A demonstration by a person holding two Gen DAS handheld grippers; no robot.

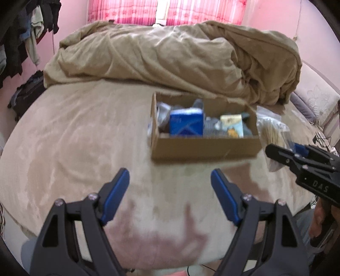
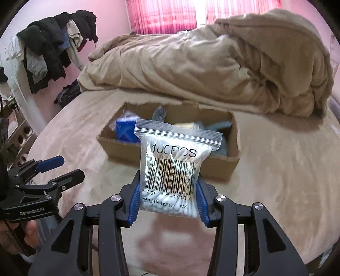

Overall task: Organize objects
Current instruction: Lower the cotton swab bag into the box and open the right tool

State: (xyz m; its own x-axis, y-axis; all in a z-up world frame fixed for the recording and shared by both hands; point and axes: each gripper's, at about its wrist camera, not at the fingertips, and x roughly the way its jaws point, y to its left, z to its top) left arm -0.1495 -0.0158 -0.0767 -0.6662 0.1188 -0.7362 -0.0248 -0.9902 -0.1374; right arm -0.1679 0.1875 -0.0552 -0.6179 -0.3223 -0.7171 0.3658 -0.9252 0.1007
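A brown cardboard box (image 1: 204,148) sits on the beige bed, also seen in the right wrist view (image 2: 218,167). It holds a blue carton (image 1: 186,124), a small cream carton (image 1: 232,125) and grey cloth. My right gripper (image 2: 169,201) is shut on a clear zip bag of cotton swabs (image 2: 174,169), held upright in front of the box; the bag also shows in the left wrist view (image 1: 274,129), beside that gripper (image 1: 274,151). My left gripper (image 1: 170,186) is open and empty above the bed, short of the box; it also shows in the right wrist view (image 2: 63,169).
A crumpled tan duvet (image 1: 170,59) is heaped behind the box. Dark clothes hang on a rack (image 2: 53,53) at the left by the pink wall. A dark bag (image 1: 27,93) lies on the floor left of the bed. Pink curtains (image 2: 165,14) hang behind.
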